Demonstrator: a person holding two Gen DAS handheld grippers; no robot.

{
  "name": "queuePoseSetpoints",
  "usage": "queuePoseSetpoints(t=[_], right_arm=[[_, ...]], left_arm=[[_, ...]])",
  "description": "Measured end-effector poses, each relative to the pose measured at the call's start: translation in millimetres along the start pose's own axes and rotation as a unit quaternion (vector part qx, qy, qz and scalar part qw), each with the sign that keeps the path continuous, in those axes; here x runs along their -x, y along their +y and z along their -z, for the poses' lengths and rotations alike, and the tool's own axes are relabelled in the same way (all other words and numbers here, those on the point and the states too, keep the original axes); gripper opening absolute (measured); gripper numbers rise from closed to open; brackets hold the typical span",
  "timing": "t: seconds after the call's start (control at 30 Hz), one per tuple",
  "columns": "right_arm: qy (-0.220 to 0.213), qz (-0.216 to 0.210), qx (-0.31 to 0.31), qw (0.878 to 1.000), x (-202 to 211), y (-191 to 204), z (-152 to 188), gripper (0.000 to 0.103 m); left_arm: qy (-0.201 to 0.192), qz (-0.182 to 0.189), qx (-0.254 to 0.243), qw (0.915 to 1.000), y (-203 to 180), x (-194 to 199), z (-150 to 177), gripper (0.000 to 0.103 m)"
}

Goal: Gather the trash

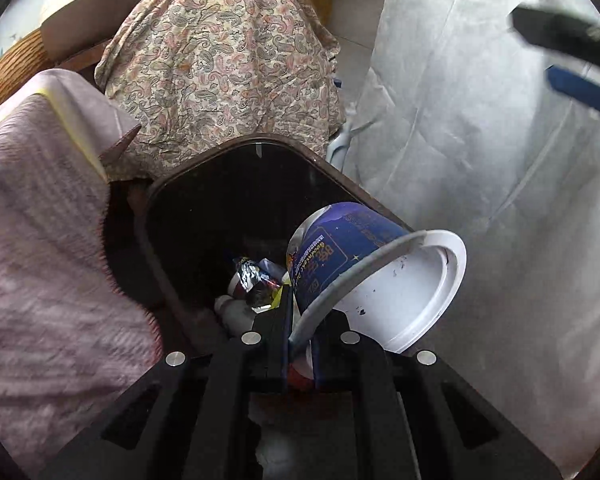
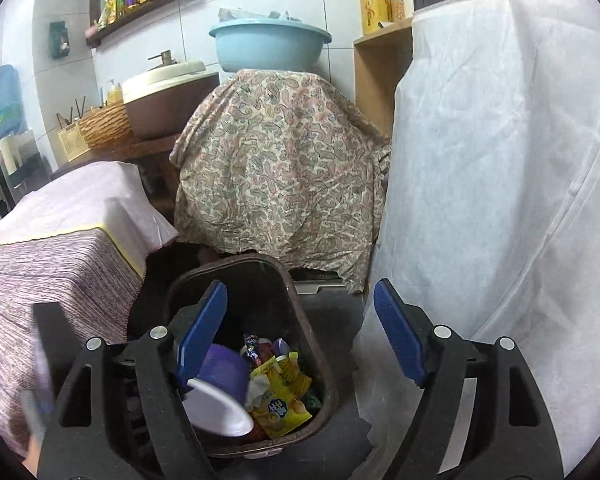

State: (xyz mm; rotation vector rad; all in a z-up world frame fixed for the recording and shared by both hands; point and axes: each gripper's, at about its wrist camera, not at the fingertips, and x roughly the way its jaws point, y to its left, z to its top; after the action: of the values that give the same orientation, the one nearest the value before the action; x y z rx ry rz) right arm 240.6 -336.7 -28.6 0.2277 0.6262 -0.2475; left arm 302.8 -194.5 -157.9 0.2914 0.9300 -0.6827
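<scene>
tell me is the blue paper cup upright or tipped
Tipped: the blue paper cup lies sideways in the left gripper, white mouth facing right, over the brown plastic bin.
</scene>
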Motion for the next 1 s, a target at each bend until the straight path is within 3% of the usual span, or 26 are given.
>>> queuePoseSetpoints(t=[0.07, 0.17, 0.33, 0.4, 0.43, 0.57, 0.67, 1.0], right_arm=[[-0.004, 0.001, 0.002, 1.0, 4, 1, 0, 0.08], [-0.011, 0.0, 0.003, 1.0, 12, 0, 1, 0.083], [-0.03, 0.002, 0.004, 1.0, 30, -2, -2, 0.085], [-0.042, 0.003, 0.003, 0.999, 39, -2, -4, 0.089], [-0.049, 0.004, 0.002, 0.999, 44, -1, -4, 0.093], [-0.071, -0.008, 0.009, 0.997, 64, 6, -5, 0.094], [-0.083, -0.021, 0.015, 0.996, 77, 16, -3, 0.096], [-0.123, -0.093, 0.054, 0.987, 121, 69, 22, 0.097]], left_arm=[[0.004, 0.0, -0.004, 1.0, -1, -7, -1, 0.02], [-0.009, -0.002, -0.009, 0.9999, -5, -2, 2, 0.061], [-0.06, -0.002, -0.032, 0.9977, -21, 43, 15, 0.069], [-0.087, -0.002, -0.042, 0.9953, -27, 70, 22, 0.078], [-0.108, -0.002, -0.046, 0.9931, -30, 90, 28, 0.08], [-0.19, -0.002, -0.041, 0.981, -36, 163, 47, 0.098], [-0.237, -0.025, -0.04, 0.9705, -33, 206, 64, 0.098], [-0.302, -0.111, 0.029, 0.9463, -5, 279, 111, 0.098]])
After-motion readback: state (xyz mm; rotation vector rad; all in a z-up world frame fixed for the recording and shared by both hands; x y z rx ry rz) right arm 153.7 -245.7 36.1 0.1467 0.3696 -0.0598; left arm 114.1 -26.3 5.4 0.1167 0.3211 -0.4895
